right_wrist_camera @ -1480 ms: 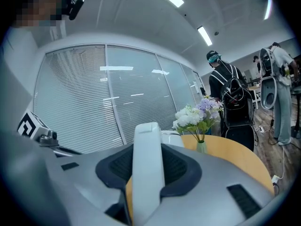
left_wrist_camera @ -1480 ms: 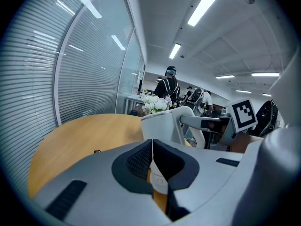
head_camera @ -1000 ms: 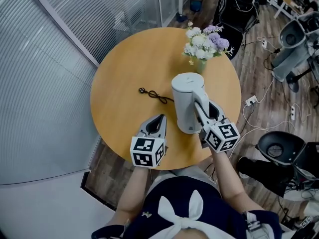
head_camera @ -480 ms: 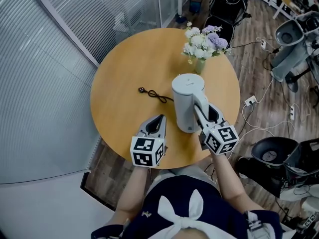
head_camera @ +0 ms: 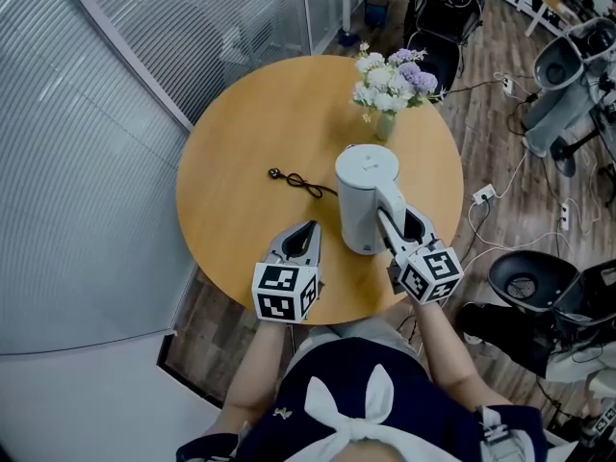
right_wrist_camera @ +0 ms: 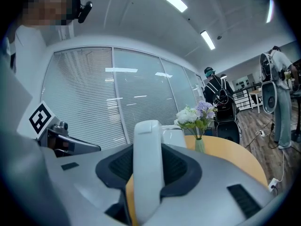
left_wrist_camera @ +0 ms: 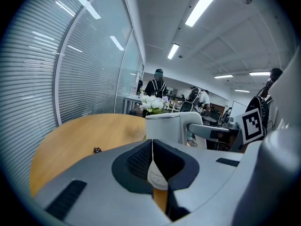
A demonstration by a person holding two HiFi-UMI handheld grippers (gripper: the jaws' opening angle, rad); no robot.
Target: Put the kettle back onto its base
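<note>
A white electric kettle [head_camera: 362,205] stands upright near the middle of the round wooden table [head_camera: 236,219]. My right gripper [head_camera: 398,223] is shut on the kettle's handle [right_wrist_camera: 147,149], which fills the gap between its jaws in the right gripper view. A black power cord [head_camera: 300,184] runs from its plug [left_wrist_camera: 97,149] to the kettle's foot. I cannot make out a separate base under the kettle. My left gripper [head_camera: 309,229] hovers left of the kettle near the table's front edge, with its jaws shut on nothing [left_wrist_camera: 153,147]. The kettle [left_wrist_camera: 164,126] shows just beyond it.
A small vase of white and purple flowers [head_camera: 393,83] stands on the table behind the kettle. A glass wall with blinds [head_camera: 144,56] lies to the left. Office chairs [head_camera: 527,282], cables and a floor socket [head_camera: 484,195] crowd the floor on the right.
The kettle and my right gripper have shifted slightly to the right over the table. The left gripper has stayed where it was.
</note>
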